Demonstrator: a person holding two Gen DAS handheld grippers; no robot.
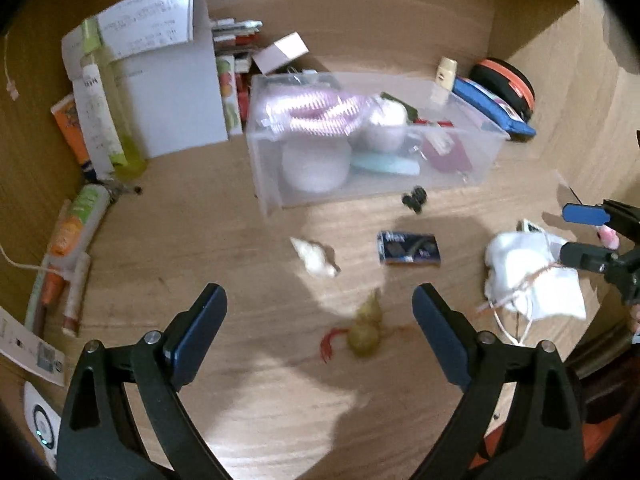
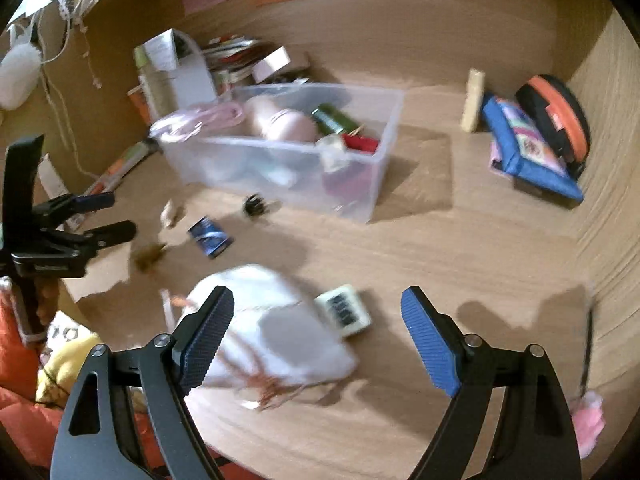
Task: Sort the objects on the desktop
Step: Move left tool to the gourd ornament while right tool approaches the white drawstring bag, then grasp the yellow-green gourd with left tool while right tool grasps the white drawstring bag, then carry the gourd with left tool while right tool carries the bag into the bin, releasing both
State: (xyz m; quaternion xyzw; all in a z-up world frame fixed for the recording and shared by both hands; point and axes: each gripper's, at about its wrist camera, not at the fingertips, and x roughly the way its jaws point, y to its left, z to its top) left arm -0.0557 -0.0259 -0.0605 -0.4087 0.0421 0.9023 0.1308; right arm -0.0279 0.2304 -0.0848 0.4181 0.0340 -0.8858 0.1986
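Left gripper (image 1: pixel 320 312), at the bottom of the left wrist view, with its 2 blue-padded fingers spread wide and nothing between them; it hovers above the wooden desktop (image 1: pixel 248 408). Just ahead of its fingertips, lower centre of the frame, lies a small olive-green gourd charm (image 1: pixel 366 330) with a red tassel. Above it, mid-frame, a pale seashell (image 1: pixel 314 258) and a dark blue card box (image 1: pixel 408 248) lie apart from each other, and a small black clip (image 1: pixel 414 198) sits just in front of the clear plastic bin (image 1: pixel 280 184) at centre. The bin holds a pink coiled item (image 1: pixel 312 112), a white rounded object and other blurred articles. In the upper left a white carton (image 1: pixel 176 92) stands beside green and orange tubes (image 1: pixel 92 120), with books behind it; in the upper right a blue pouch (image 1: pixel 492 106) lies against a black-and-orange round case (image 1: pixel 510 86). Right gripper (image 2: pixel 318 332), at the bottom of the right wrist view, likewise spread with nothing held. Its left finger overlaps a white drawstring pouch (image 2: pixel 272 320) at lower centre, and a small white device (image 2: pixel 344 310) with dark buttons lies touching the pouch's upper right edge, between the 2 fingers. A pink object (image 2: pixel 588 420) sits at the lower right edge. Both views are motion-blurred, so finer details cannot be told.
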